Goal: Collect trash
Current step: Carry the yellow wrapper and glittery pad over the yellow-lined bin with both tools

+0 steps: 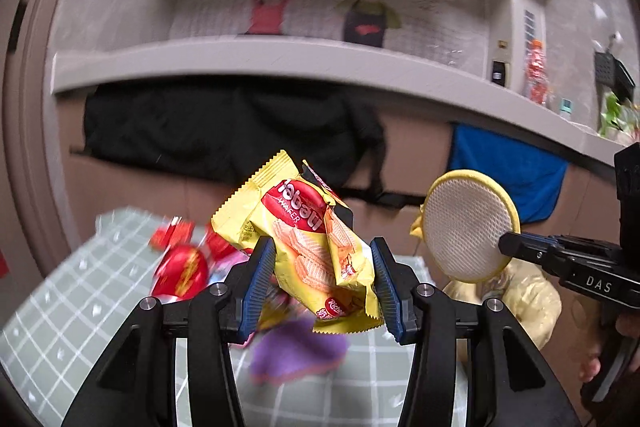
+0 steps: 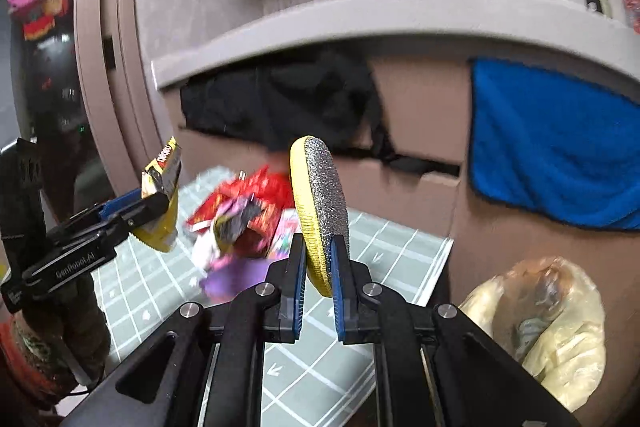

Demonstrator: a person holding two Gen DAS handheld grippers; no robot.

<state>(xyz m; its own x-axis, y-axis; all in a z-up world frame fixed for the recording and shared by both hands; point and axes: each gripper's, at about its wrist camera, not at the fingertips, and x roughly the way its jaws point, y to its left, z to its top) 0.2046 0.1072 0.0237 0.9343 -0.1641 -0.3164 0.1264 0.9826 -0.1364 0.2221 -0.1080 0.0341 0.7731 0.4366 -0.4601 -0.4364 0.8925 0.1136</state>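
Observation:
My left gripper (image 1: 323,259) is shut on a yellow wafer wrapper (image 1: 308,239), held up above the table; in the right wrist view the same wrapper (image 2: 162,203) shows at the left in that gripper (image 2: 154,197). My right gripper (image 2: 319,251) is shut on a round yellow scrub pad (image 2: 320,211) with a silver glitter face, held edge-on. In the left wrist view the pad (image 1: 468,227) shows its white mesh side, pinched by the right gripper (image 1: 505,245). A pile of red and pink wrappers (image 2: 248,215) lies on the green checked tablecloth (image 2: 320,367) below.
A purple cloth (image 1: 296,351) lies on the table beside the red wrappers (image 1: 182,267). A yellowish plastic bag (image 2: 552,331) sits low at the right, off the table. Behind are cardboard boxes (image 2: 424,99), a black cloth (image 2: 288,95), a blue towel (image 2: 552,147) and a grey shelf edge (image 1: 280,59).

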